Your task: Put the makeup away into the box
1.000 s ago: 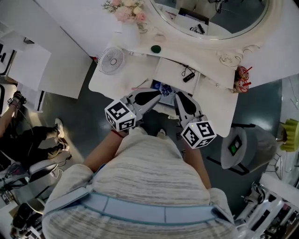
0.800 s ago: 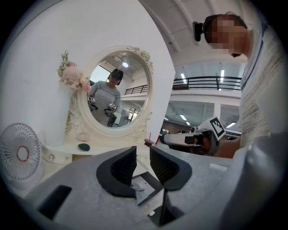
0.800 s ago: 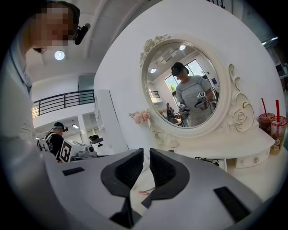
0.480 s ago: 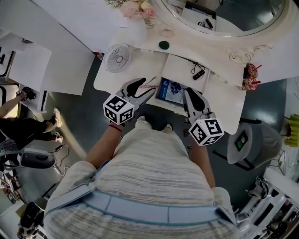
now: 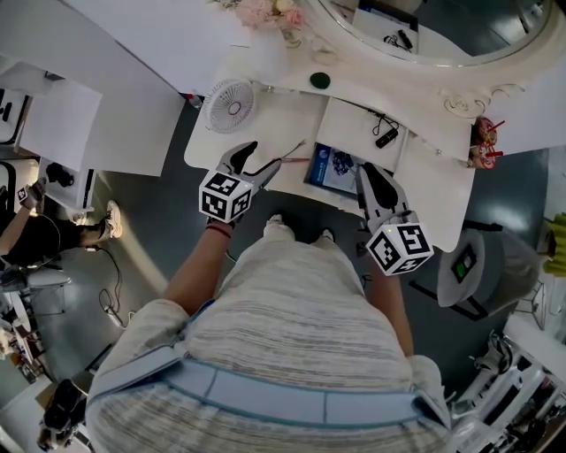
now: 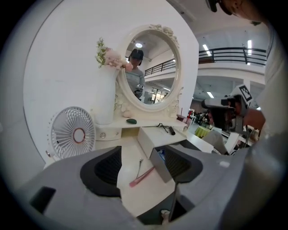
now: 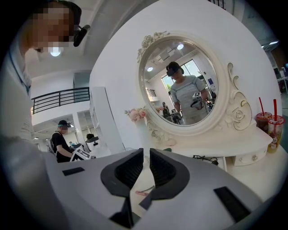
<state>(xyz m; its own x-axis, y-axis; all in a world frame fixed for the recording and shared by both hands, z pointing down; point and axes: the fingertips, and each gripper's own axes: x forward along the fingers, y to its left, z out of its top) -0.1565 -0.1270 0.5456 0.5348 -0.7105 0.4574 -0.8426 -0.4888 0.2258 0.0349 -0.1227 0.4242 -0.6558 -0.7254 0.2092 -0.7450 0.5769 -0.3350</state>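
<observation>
The white box (image 5: 355, 117) stands open on the vanity table (image 5: 265, 124), with blue-patterned contents showing; in the left gripper view the box (image 6: 155, 138) lies just right of centre. A pink makeup stick (image 5: 296, 160) lies on the table left of the box, with a thin silver stick (image 6: 140, 163) beside the pink makeup stick (image 6: 143, 176). My left gripper (image 5: 263, 156) hovers over the table's front edge; its jaws have just been opening and hold nothing. In its own view the left gripper (image 6: 143, 158) frames the pink stick. My right gripper (image 5: 367, 171) is shut and empty in front of the box.
A small white fan (image 5: 229, 106) stands at the table's left. An oval mirror (image 5: 424, 26), a flower vase (image 6: 104, 96) and a green lump (image 5: 320, 80) line the back. A black item with a cord (image 5: 386, 137) lies on the box lid. Drink cups (image 5: 485, 150) stand right.
My left gripper has moved left from the box to the table's front left and its jaws have gone from shut to wide open. The right gripper has stayed beside the box.
</observation>
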